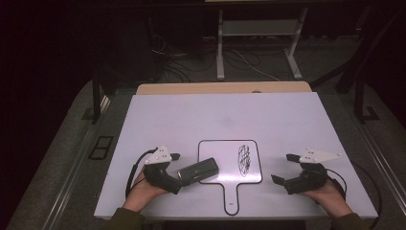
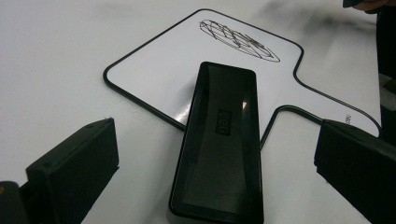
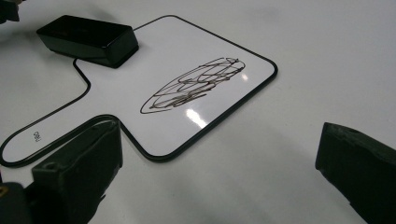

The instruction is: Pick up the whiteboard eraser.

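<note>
A black, box-shaped plastic eraser (image 1: pixel 198 171) lies on the white table (image 1: pixel 191 115), its far end resting on the left edge of a small white paddle-shaped whiteboard with a black rim and handle (image 1: pixel 225 158); a dark scribble (image 1: pixel 244 158) sits on the board's right half. The left gripper (image 1: pixel 173 167) is spread wide, one jaw either side of the eraser's near end, not pressing on it as far as I can tell. The right gripper (image 1: pixel 283 167), held off to the board's right, gapes too, with nothing between its jaws.

That eraser looks rigid and light, with a glossy top that may be slippery; I'd take it across its two long sides, near the middle, so it can't swivel. The thin board looks likely to slide on the smooth table if rubbed without being steadied.

The left gripper view gives the embossed logo on the eraser's lid (image 2: pixel 223 122); the right gripper view shows the eraser's side wall (image 3: pixel 88 38) and small print on the handle (image 3: pixel 35 136); the high view shows both hands
</note>
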`<state>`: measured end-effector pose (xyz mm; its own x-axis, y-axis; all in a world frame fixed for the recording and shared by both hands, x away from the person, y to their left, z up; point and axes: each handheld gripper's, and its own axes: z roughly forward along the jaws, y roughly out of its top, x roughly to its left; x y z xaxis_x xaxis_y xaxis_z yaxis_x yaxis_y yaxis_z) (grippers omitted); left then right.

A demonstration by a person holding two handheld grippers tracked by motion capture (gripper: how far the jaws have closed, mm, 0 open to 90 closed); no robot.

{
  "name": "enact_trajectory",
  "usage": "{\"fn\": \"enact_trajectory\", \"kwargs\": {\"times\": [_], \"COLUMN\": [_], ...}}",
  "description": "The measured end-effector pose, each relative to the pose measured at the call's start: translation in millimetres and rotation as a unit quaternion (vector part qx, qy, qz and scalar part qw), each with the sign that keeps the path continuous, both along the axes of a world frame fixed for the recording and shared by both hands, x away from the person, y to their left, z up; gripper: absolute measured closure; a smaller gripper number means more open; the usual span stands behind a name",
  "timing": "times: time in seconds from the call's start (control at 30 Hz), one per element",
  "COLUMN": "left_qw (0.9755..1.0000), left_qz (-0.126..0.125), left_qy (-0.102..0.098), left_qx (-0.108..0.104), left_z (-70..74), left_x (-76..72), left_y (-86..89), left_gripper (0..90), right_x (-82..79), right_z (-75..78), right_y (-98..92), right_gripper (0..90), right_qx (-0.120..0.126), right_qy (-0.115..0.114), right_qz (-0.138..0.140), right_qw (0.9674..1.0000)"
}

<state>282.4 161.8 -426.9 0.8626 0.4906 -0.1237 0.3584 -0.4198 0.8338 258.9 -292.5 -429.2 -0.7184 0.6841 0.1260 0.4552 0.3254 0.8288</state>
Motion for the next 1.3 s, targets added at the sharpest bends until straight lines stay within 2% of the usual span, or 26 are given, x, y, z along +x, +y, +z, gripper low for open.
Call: {"fn": "enact_trajectory", "kwargs": {"times": [0.27,0.57,0.87,1.03,1.17,1.3], "left_qw": [1.0,1.0,1.0,1.0,0.9999,0.9996], "left_qz": [0.001,0.002,0.001,-0.004,-0.003,-0.017], "left_qy": [0.001,-0.002,-0.002,0.0,0.013,0.02], "left_qx": [0.004,-0.005,-0.002,0.002,0.0,0.012], "left_z": [1.5,6.4,11.1,13.1,13.9,15.4], "left_x": [-0.1,4.6,10.3,15.0,22.0,26.0], "left_y": [1.4,0.2,-2.9,-7.4,-13.1,-21.7], "left_gripper": [0.0,0.0,0.0,0.0,0.0,0.0], "right_x": [-4.2,-3.5,-2.6,-2.4,-1.6,-2.5], "right_z": [-2.3,-1.6,-1.0,-2.7,-4.3,-2.7], "right_y": [-4.6,-4.8,-3.3,-3.7,-3.8,-3.4], "right_gripper": [0.0,0.0,0.0,0.0,0.0,0.0], "right_qx": [0.003,0.013,0.016,0.013,0.011,0.011], "right_qy": [0.007,0.003,0.001,0.005,0.009,0.003], "right_qz": [0.007,0.003,0.002,0.004,0.001,0.001], "right_qw": [1.0,0.9999,0.9999,0.9999,0.9999,0.9999]}}
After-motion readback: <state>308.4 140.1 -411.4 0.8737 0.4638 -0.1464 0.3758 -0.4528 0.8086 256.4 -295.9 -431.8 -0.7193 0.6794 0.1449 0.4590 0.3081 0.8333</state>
